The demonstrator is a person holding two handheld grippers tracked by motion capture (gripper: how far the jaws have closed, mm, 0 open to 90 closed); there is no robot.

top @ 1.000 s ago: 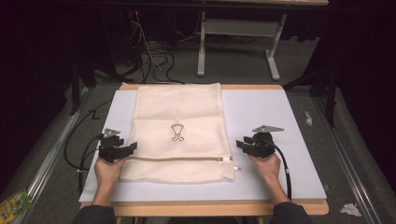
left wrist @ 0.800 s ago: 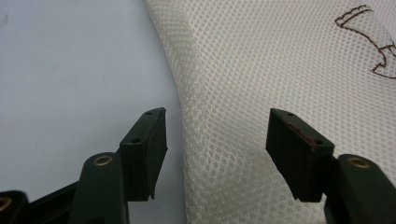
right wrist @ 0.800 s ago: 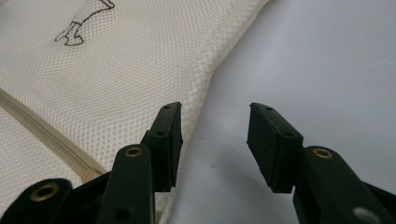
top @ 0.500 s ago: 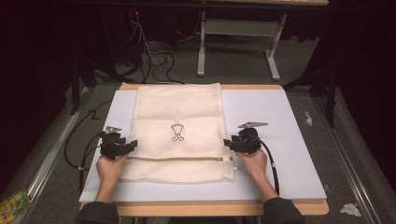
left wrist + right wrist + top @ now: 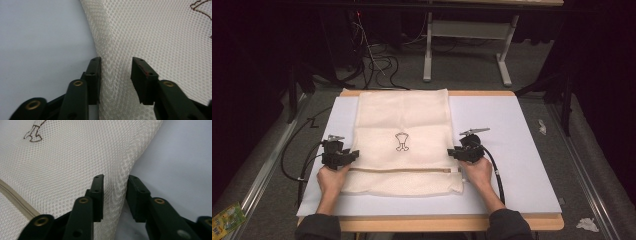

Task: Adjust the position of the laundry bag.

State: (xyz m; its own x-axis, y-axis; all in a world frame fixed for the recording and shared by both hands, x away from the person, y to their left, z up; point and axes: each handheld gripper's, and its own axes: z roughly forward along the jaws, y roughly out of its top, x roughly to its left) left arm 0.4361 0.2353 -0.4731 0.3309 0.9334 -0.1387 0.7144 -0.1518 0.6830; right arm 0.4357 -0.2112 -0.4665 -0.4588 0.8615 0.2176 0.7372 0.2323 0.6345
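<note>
- On the left side of the table (image 5: 522,150), the left hand-held gripper (image 5: 343,156) lies low at the left edge of the mesh laundry bag (image 5: 402,120), just above its zipper (image 5: 402,169). Its jaws have just been closing; in the left gripper view a raised fold of mesh (image 5: 115,82) stands between them, one pad touching the cloth and the other not yet on it, so the pinch looks unfinished.
- The left hand (image 5: 331,181) comes in from the near edge, forearm straight, gripper pointing inward at the bag.
- In the middle, the bag lies flat on the white mat (image 5: 532,190), a small dark garment print (image 5: 401,141) facing up. It probably lies spread so that both edges can be taken at once.
- At the right edge, the right hand-held gripper (image 5: 467,152) mirrors that pose. Its jaws have also just been closing, and the right gripper view shows bunched mesh (image 5: 116,195) between the pads, seemingly clamped.
- The right hand (image 5: 477,172) angles inward likewise.
</note>
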